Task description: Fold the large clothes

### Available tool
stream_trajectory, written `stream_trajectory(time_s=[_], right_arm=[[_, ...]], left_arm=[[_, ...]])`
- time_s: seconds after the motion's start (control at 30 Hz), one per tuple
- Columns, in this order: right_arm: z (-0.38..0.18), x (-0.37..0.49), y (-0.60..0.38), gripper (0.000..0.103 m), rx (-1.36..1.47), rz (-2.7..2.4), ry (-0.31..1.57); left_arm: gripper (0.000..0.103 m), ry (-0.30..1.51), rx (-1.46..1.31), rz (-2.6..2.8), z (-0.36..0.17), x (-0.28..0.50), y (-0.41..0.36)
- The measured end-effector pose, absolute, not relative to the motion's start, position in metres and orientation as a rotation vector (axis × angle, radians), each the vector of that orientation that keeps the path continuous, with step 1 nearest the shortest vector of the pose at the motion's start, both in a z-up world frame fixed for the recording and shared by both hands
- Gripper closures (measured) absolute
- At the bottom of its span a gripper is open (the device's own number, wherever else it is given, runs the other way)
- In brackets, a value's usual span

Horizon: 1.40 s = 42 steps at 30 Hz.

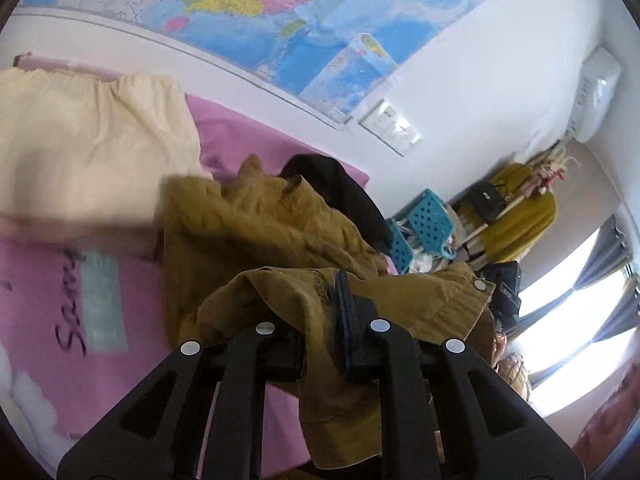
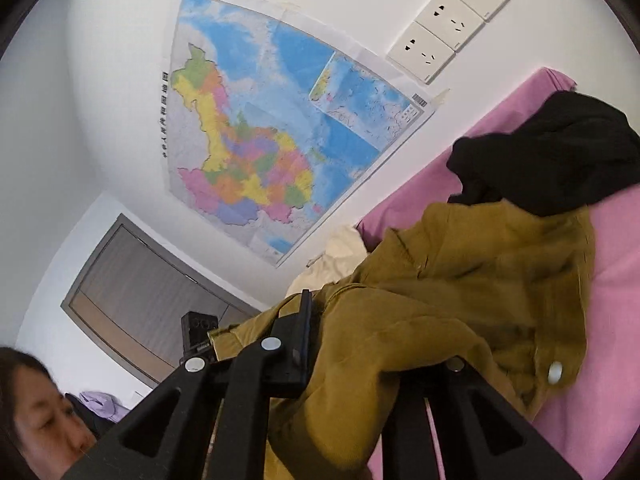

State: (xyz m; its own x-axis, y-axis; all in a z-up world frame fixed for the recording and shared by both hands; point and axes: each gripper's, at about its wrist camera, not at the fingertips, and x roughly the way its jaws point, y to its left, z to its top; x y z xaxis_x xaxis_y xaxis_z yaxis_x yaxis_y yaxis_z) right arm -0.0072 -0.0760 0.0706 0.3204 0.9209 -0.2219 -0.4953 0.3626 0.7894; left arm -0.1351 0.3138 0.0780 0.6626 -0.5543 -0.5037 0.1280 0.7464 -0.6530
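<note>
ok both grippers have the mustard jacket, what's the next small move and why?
Probably draw the two grippers apart to pull the cloth taut. The left gripper and right gripper are each shut on the mustard jacket, which hangs bunched and creased, part of it under the black garment on the pink sheet.

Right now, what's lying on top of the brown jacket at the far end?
A black garment lies over the far end of the brown jacket. The jacket part beneath it is hidden. Pink bedsheet shows alongside.
</note>
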Motion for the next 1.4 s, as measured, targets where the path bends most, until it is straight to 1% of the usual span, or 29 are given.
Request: stream_trajectory(time_s=[0.13,0.3,0.4,0.43,0.5,0.53,0.57,0.6,0.63,0.7,0.73,0.77,0.8,0.83,0.87,0.93,1.0,1.1,1.13,1.2,1.23,1.27,1.3,1.37,1.4], right_arm=[[0.066,0.038,-0.070,0.090,0.727,0.977,0.802],[0.041,0.094,-0.064,0.089,0.814,0.894,0.909],[0.025,0.120,-0.057,0.084,0.836,0.854,0.964],[0.021,0.127,-0.056,0.081,0.839,0.846,0.976],[0.010,0.140,-0.054,0.068,0.870,0.825,1.007],[0.007,0.145,-0.054,0.046,0.889,0.815,1.010],[0.003,0.150,-0.058,0.033,0.926,0.790,1.001],[0.003,0.152,-0.061,0.033,0.931,0.776,0.986],[0.005,0.154,-0.062,0.031,0.925,0.770,0.978],[0.006,0.157,-0.063,0.030,0.925,0.787,0.969],[0.009,0.156,-0.061,0.030,0.902,0.800,0.963],[0.012,0.154,-0.061,0.030,0.873,0.806,0.943],[0.017,0.150,-0.059,0.030,0.812,0.796,0.930],[0.020,0.147,-0.056,0.030,0.759,0.790,0.922],[0.024,0.141,-0.052,0.030,0.678,0.775,0.910],[0.028,0.133,-0.045,0.028,0.535,0.728,0.888],[0.029,0.126,-0.034,0.027,0.341,0.638,0.870],[0.021,0.126,-0.022,0.027,0.183,0.574,0.874],[0.017,0.126,-0.019,0.028,0.146,0.571,0.878],[0.009,0.127,-0.011,0.046,0.058,0.524,0.886],[0.005,0.127,-0.008,0.077,0.021,0.515,0.899],[0.001,0.129,-0.007,0.100,0.003,0.517,0.915],[0.001,0.130,-0.010,0.101,0.012,0.513,0.912],[0.008,0.128,-0.020,0.102,0.043,0.515,0.877],[0.014,0.127,-0.024,0.102,0.066,0.514,0.858]], left_arm=[[0.088,0.800,-0.652,-0.376,0.077,-0.087,0.323],[0.087,0.873,-0.700,-0.332,0.062,-0.033,0.332],[0.085,0.933,-0.744,-0.299,0.043,0.003,0.340],[0.084,0.944,-0.752,-0.296,0.039,0.009,0.341],[0.083,0.964,-0.756,-0.305,0.029,0.024,0.344],[0.081,0.969,-0.754,-0.309,0.025,0.027,0.345],[0.075,0.970,-0.760,-0.318,0.022,0.030,0.346],[0.071,0.965,-0.767,-0.332,0.021,0.031,0.347],[0.064,0.947,-0.776,-0.360,0.020,0.030,0.348],[0.056,0.870,-0.752,-0.416,0.023,0.023,0.345],[0.042,0.853,-0.738,-0.427,0.024,0.019,0.342],[0.034,0.823,-0.709,-0.413,0.028,0.013,0.339],[0.031,0.785,-0.677,-0.395,0.032,0.006,0.336],[0.023,0.738,-0.637,-0.396,0.038,-0.003,0.334],[0.018,0.712,-0.621,-0.398,0.042,-0.008,0.333],[0.017,0.659,-0.573,-0.371,0.050,-0.023,0.330],[0.015,0.647,-0.490,-0.331,0.056,-0.030,0.322],[0.014,0.708,-0.264,-0.184,0.053,-0.028,0.299],[0.014,0.736,-0.221,-0.165,0.049,-0.025,0.294],[0.014,0.820,-0.107,-0.117,0.032,-0.014,0.279],[0.020,0.842,-0.070,-0.105,0.025,-0.012,0.276],[0.029,0.860,-0.005,-0.077,0.018,-0.009,0.269],[0.034,0.869,0.061,-0.031,0.012,-0.006,0.262],[0.053,0.873,0.107,0.004,0.008,-0.003,0.259],[0.058,0.872,0.097,0.017,0.008,-0.003,0.263]])
